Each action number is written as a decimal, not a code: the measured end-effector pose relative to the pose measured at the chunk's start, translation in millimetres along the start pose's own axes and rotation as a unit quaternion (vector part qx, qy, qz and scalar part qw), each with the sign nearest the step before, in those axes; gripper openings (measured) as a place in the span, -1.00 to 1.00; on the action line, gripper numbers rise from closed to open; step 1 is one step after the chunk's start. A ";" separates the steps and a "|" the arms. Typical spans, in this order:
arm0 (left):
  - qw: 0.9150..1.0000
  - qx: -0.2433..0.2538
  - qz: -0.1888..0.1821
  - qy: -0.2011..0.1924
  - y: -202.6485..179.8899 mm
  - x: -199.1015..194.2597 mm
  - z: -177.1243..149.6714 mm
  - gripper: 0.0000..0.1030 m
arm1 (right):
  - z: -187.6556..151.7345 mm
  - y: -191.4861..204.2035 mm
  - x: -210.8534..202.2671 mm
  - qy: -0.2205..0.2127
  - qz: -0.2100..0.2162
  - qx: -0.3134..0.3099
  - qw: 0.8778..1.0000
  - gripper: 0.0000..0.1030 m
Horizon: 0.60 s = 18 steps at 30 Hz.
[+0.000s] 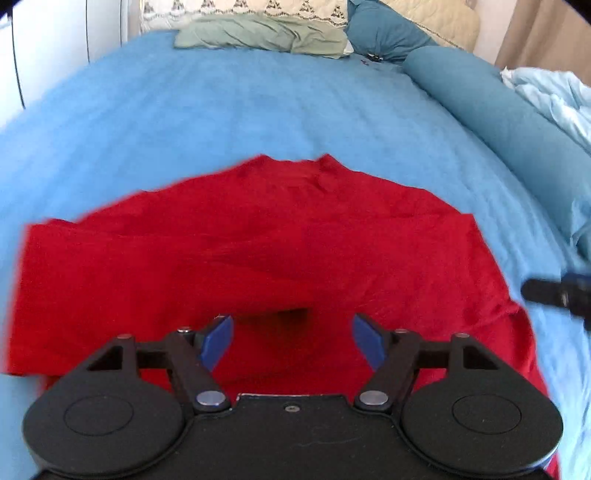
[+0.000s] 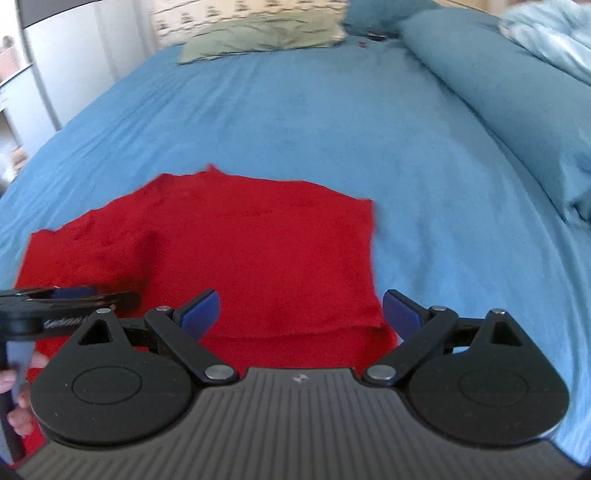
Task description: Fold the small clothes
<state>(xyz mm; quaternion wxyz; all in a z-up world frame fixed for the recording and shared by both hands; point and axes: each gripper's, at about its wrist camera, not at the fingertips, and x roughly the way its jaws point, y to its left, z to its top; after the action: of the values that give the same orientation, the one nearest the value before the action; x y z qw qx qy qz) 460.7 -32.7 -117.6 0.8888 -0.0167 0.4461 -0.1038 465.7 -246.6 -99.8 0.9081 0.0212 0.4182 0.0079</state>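
A red garment (image 1: 258,251) lies partly folded on the blue bedspread (image 1: 221,110). It also shows in the right wrist view (image 2: 258,251), with a folded layer whose edge runs across near the fingers. My left gripper (image 1: 293,341) is open and empty, just above the garment's near part. My right gripper (image 2: 301,314) is open and empty over the garment's right near corner. The left gripper also shows at the left edge of the right wrist view (image 2: 70,295). The right gripper shows as a dark shape at the right edge of the left wrist view (image 1: 554,295).
A green pillow (image 1: 258,35) and a patterned pillow (image 1: 240,9) lie at the head of the bed. A teal bolster (image 1: 498,122) runs along the right side, with a pale blue crumpled sheet (image 1: 554,99) beyond it. White furniture (image 2: 55,74) stands left of the bed.
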 end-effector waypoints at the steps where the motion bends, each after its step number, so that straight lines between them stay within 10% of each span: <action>1: 1.000 0.003 0.011 0.002 9.7 -9.5 -1.4 0.49 | 4.5 9.5 -1.4 0.000 0.014 -0.021 1.000 1.00; 11: 0.996 -0.002 0.087 0.024 106.5 -34.9 -23.0 0.63 | 5.6 135.8 51.2 0.020 0.098 -0.245 0.964 0.96; 18: 0.995 -0.016 0.091 0.030 125.0 -32.5 -27.3 0.63 | -10.9 181.2 97.0 0.033 0.083 -0.312 0.946 -0.17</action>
<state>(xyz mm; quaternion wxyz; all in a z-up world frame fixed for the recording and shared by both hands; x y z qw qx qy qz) 441.2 97.8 -123.6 0.8804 0.0128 0.4737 -0.0156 521.1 -62.1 -172.3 0.8510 -0.2290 0.4214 0.2141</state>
